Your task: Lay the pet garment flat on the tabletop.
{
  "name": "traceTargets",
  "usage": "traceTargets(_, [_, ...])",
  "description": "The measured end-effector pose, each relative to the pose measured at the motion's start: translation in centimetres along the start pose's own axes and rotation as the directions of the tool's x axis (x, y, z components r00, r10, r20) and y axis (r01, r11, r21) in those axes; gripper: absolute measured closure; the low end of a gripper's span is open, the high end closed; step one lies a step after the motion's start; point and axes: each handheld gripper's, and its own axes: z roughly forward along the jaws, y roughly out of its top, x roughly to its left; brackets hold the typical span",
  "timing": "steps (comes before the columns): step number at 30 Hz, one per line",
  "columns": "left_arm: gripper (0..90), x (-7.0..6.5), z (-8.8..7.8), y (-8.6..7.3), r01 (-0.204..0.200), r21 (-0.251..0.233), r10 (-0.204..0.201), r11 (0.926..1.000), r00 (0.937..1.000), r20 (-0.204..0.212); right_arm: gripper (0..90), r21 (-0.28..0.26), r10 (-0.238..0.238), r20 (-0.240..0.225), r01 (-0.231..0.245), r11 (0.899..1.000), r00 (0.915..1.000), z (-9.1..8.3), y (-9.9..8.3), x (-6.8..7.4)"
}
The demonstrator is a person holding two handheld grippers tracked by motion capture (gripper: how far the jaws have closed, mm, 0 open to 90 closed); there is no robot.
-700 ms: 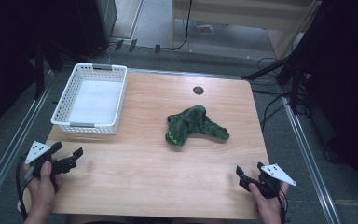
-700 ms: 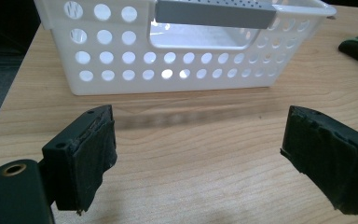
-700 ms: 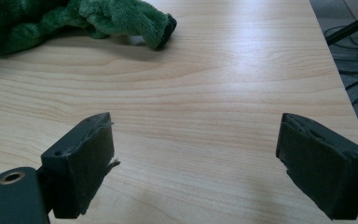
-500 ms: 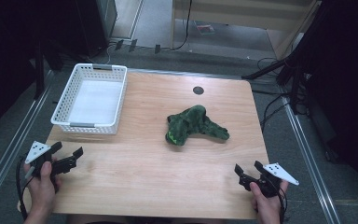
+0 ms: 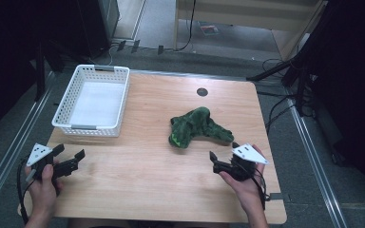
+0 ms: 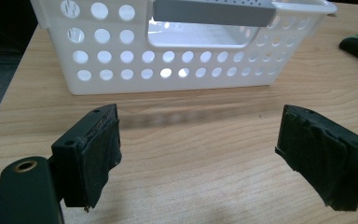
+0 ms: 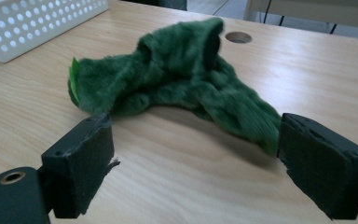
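A green plush toy (image 5: 197,127) lies crumpled on the wooden table (image 5: 142,180), right of centre. A hand holds my right gripper (image 5: 223,151) just in front of its near right end. In the right gripper view its jaws stand open (image 7: 193,163), with the plush (image 7: 182,79) lying just beyond the pads and one furry end close to the right pad (image 7: 317,163). My left gripper (image 5: 70,152) is held near the table's front left corner. It is open (image 6: 198,149) with bare wood between the pads, and it faces the white basket (image 6: 177,70).
The white perforated basket (image 5: 91,127) stands at the table's back left, with nothing in it that I can see. A round cable hole (image 5: 202,91) sits near the far edge. Cables and dark stands crowd the floor right of the table.
The right hand has carried its gripper forward and leftward, from near the front right corner up to the plush. The left gripper has stayed where it was.
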Motion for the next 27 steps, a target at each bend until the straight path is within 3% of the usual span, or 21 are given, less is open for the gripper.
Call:
traceTargets(1, [13.8, 0.0, 0.0, 0.0, -0.005, 0.003, 0.005, 1.0000, 1.0000, 0.000, 8.3, 0.001, -0.015, -0.003, 0.015, 1.000, 0.9999, 1.2, 0.9, 0.8])
traceTargets(4, [13.8, 0.0, 0.0, 0.0, -0.005, 0.004, 0.005, 1.0000, 1.0000, 0.002, 5.7, 0.008, -0.010, -0.024, 0.010, 1.000, 0.9997, 2.4, 1.8, 1.4])
traceTargets(7, [13.8, 0.0, 0.0, 0.0, -0.007, 0.005, 0.007, 1.0000, 1.0000, 0.004, 3.7, 0.050, -0.030, -0.064, 0.033, 0.998, 0.9975, 5.1, 3.0, 3.2])
traceTargets(9, [13.8, 0.0, 0.1, 0.0, -0.010, 0.006, 0.010, 0.9999, 0.9999, 0.003, 3.3, 0.060, -0.038, -0.074, 0.042, 0.997, 0.9965, 5.8, 3.1, 3.7])
traceTargets(10, [13.8, 0.0, 0.1, 0.0, -0.012, 0.005, 0.012, 0.9999, 0.9999, 0.001, 3.0, 0.080, -0.051, -0.085, 0.058, 0.995, 0.9951, 7.4, 3.3, 4.9])
traceTargets(13, [13.8, -0.1, 0.1, 0.0, -0.013, 0.007, 0.013, 0.9999, 0.9999, 0.001, 3.0, 0.105, -0.058, -0.099, 0.068, 0.992, 0.9934, 8.6, 3.3, 5.5])
traceTargets(15, [13.8, -0.1, 0.0, 0.0, -0.013, 0.005, 0.013, 0.9999, 0.9999, 0.001, 4.0, 0.164, -0.072, -0.115, 0.090, 0.982, 0.9907, 10.5, 2.8, 6.6])
traceTargets(17, [13.8, -0.1, 0.0, 0.0, -0.013, 0.002, 0.013, 0.9999, 0.9999, 0.000, 6.2, 0.182, -0.078, -0.113, 0.098, 0.978, 0.9905, 10.8, 2.5, 6.8])
traceTargets(18, [13.8, -0.1, 0.0, 0.0, -0.016, 0.001, 0.016, 0.9999, 0.9999, -0.005, 15.2, 0.214, -0.099, -0.082, 0.114, 0.970, 0.9917, 11.3, 2.0, 7.1])
traceTargets(19, [13.7, -0.2, -0.1, 0.0, -0.024, -0.005, 0.024, 0.9997, 0.9996, -0.016, 31.5, 0.231, -0.126, -0.040, 0.132, 0.964, 0.9913, 11.6, 1.6, 7.3])
traceTargets(20, [13.7, -0.7, -0.2, 0.0, -0.070, -0.008, 0.069, 0.9975, 0.9950, -0.072, 65.1, 0.228, -0.108, -0.029, 0.112, 0.967, 0.9938, 11.7, 1.0, 7.1])
traceTargets(21, [13.7, -0.7, -0.2, 0.0, -0.070, -0.008, 0.069, 0.9975, 0.9950, -0.072, 65.1, 0.228, -0.108, -0.029, 0.112, 0.967, 0.9938, 11.7, 1.0, 7.1])
traceTargets(22, [13.6, -1.1, -0.3, 0.2, -0.087, -0.007, 0.086, 0.9962, 0.9942, -0.064, 79.5, 0.189, -0.052, -0.067, 0.064, 0.980, 0.9964, 11.1, 0.8, 6.7])
traceTargets(23, [13.7, -1.4, -0.3, 0.3, -0.082, -0.009, 0.082, 0.9966, 0.9954, -0.049, 81.9, 0.176, -0.035, -0.078, 0.048, 0.983, 0.9963, 10.8, 0.9, 6.7])
traceTargets(24, [13.7, -1.7, -0.4, 0.5, -0.066, -0.016, 0.066, 0.9977, 0.9978, -0.013, 81.9, 0.176, -0.035, -0.078, 0.048, 0.983, 0.9963, 10.8, 0.9, 6.7])
traceTargets(25, [13.7, -2.3, -0.4, 0.7, -0.058, -0.022, 0.058, 0.9981, 0.9980, 0.023, 83.4, 0.127, -0.020, -0.100, 0.032, 0.991, 0.9948, 9.7, 1.3, 6.6])
traceTargets(26, [13.7, -3.1, -0.3, 1.0, -0.070, -0.026, 0.071, 0.9972, 0.9965, 0.045, 83.4, 0.127, -0.020, -0.100, 0.032, 0.991, 0.9948, 9.7, 1.3, 6.6])
traceTargets(27, [13.7, -5.2, 0.1, 1.7, -0.106, -0.022, 0.107, 0.9941, 0.9895, 0.097, 83.6, 0.075, 0.016, -0.139, -0.005, 0.997, 0.9901, 8.3, 2.0, 6.6])
